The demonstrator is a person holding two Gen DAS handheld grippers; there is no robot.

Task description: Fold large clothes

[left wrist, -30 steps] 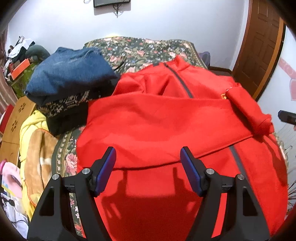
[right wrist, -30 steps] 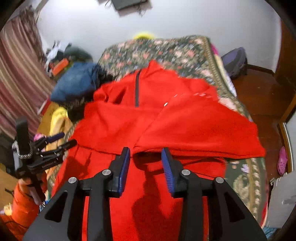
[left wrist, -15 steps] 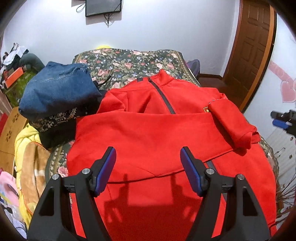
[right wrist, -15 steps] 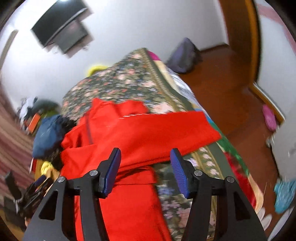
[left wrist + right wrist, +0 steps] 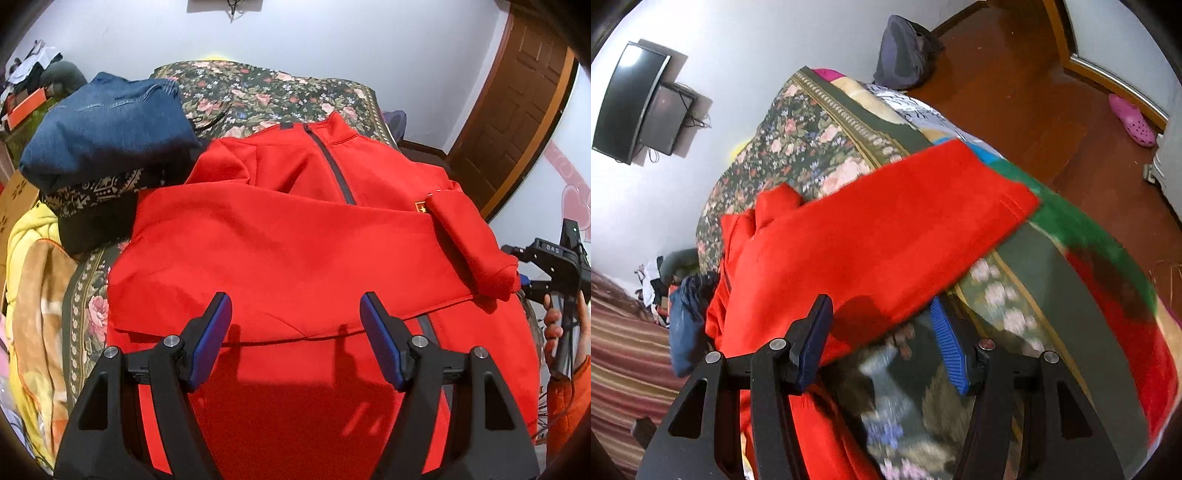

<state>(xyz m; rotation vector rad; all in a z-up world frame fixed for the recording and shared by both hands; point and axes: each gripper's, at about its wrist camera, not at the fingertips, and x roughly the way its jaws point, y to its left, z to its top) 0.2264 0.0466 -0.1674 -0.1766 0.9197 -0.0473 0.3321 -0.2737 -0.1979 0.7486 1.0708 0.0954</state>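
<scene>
Right hand-held gripper (image 5: 881, 332) released the sleeve (image 5: 886, 236) and swung aside, spread; left hand-held gripper (image 5: 295, 334) spread over red jacket (image 5: 295, 258), next fold pending.

Motion-blurred floral bedspread (image 5: 905, 413) below right tongs (image 5: 882, 343)

Your left gripper (image 5: 295, 334) hangs above the red jacket (image 5: 303, 258), jaws spread wide with nothing between them. The jacket lies zipper-up on the floral bedspread (image 5: 258, 92), one sleeve (image 5: 280, 254) folded across the chest and the other sleeve (image 5: 469, 243) doubled back at the right shoulder. A stack of folded clothes topped by jeans (image 5: 107, 125) sits just left of the collar. Your right gripper (image 5: 550, 262) shows at the frame's right edge, clear of the jacket.
</scene>
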